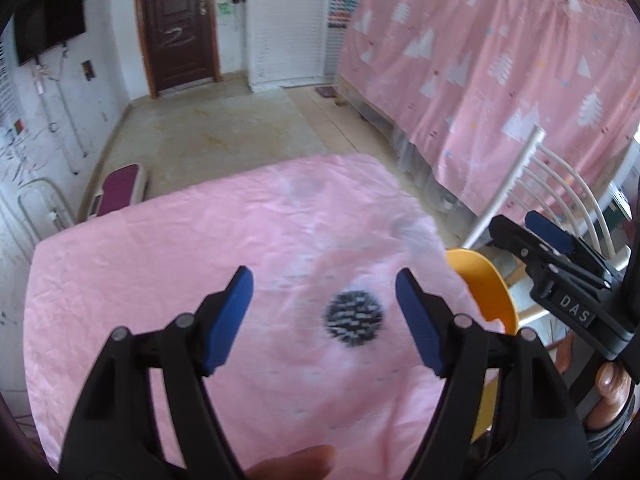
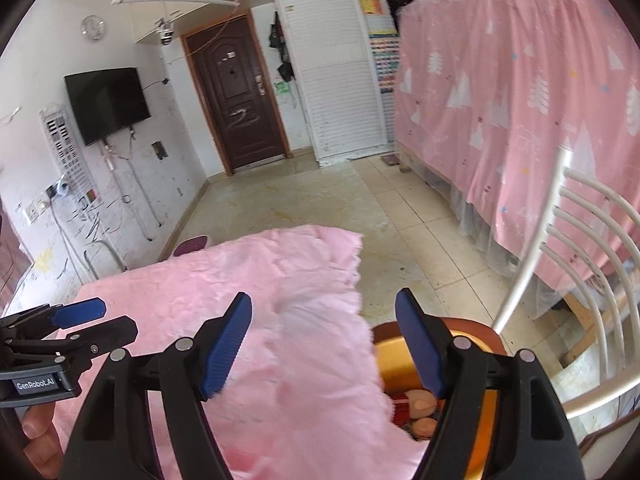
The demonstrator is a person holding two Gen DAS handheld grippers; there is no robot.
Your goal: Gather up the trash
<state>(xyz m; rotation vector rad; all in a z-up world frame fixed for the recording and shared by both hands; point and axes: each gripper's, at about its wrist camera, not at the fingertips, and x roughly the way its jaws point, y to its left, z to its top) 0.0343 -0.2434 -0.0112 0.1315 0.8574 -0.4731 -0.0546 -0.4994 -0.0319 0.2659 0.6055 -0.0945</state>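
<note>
Left wrist view: we look down along the left gripper (image 1: 324,320), tilted toward a table covered by a pink cloth (image 1: 160,280). Its blue pads (image 1: 230,320) stand spread, with nothing between them and no contact with the cloth. Between and beyond the pads a dark spiky ball (image 1: 354,318) lies on the cloth, blurred. A fingertip (image 1: 292,464) shows at the bottom edge. At the right the right gripper (image 1: 560,256) reaches in above an orange bin (image 1: 488,288), which stands just past the cloth's right edge. A white chair (image 1: 536,184) stands behind the bin, and bare tiled floor (image 1: 208,136) runs on to a brown door (image 1: 180,24). Right wrist view: the right gripper (image 2: 324,344) also points downward, its jaws apart and empty; we see the left pad over the pink cloth (image 2: 200,288) and the right pad over the orange bin (image 2: 400,364). Crumpled scraps (image 2: 420,404) lie inside the bin, too blurred to identify. The cloth's right edge overlaps the bin's rim. The left gripper (image 2: 72,320) enters at the far left, held by a hand (image 2: 40,436). The white chair (image 2: 580,240) stands close on the right, with a pink curtain (image 2: 520,80) behind it and open floor (image 2: 340,200) ahead.
</note>
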